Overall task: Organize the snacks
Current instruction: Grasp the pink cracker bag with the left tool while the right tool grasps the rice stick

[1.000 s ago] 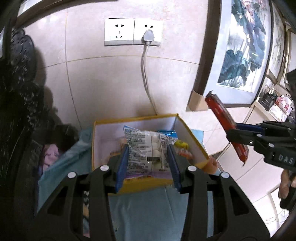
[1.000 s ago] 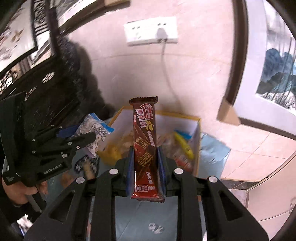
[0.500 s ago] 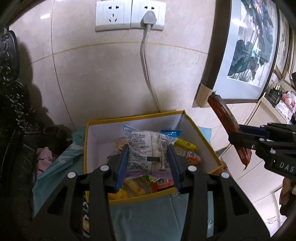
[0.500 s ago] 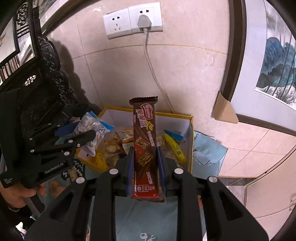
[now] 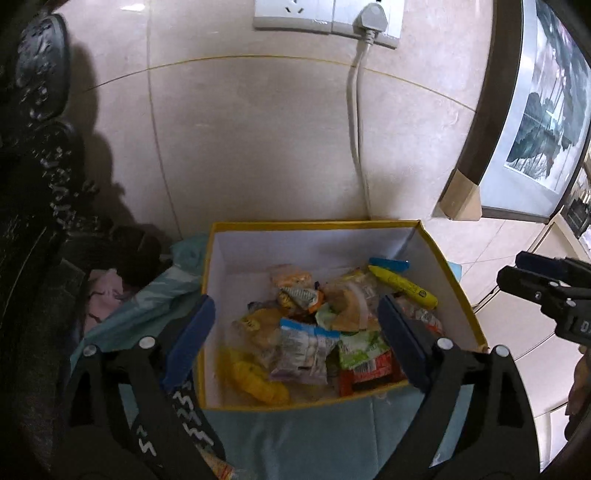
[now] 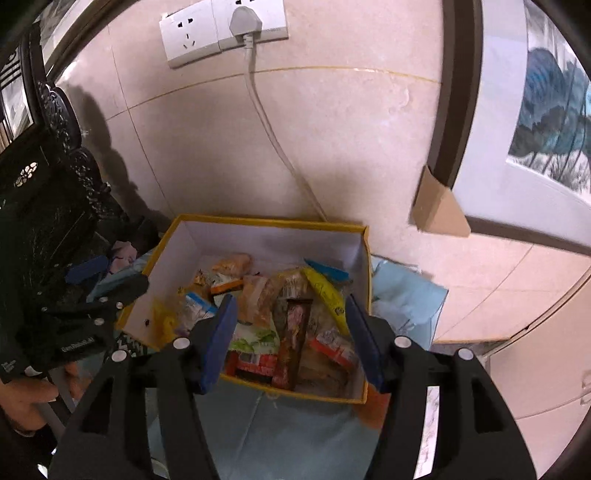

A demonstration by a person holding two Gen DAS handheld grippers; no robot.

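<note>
A yellow-rimmed box (image 5: 317, 226) with white inner walls stands on a light blue cloth against the tiled wall and holds several snack packets. My left gripper (image 5: 295, 332) is open and empty above the box's near side. A white-and-blue packet (image 5: 304, 350) lies in the box between its fingers. My right gripper (image 6: 288, 332) is open and empty above the same box (image 6: 269, 222). A brown chocolate bar (image 6: 293, 343) lies in the box among the other packets. The right gripper also shows in the left wrist view (image 5: 546, 284).
A double wall socket (image 6: 221, 31) with a white plug and cable (image 6: 273, 136) hangs above the box. A framed painting (image 6: 528, 122) leans at the right. Dark carved furniture (image 6: 44, 206) stands at the left. The blue cloth (image 5: 314, 439) covers the surface near me.
Both grippers have opened. The white-and-blue packet has dropped from my left gripper into the box, and the chocolate bar has dropped from my right gripper into it.
</note>
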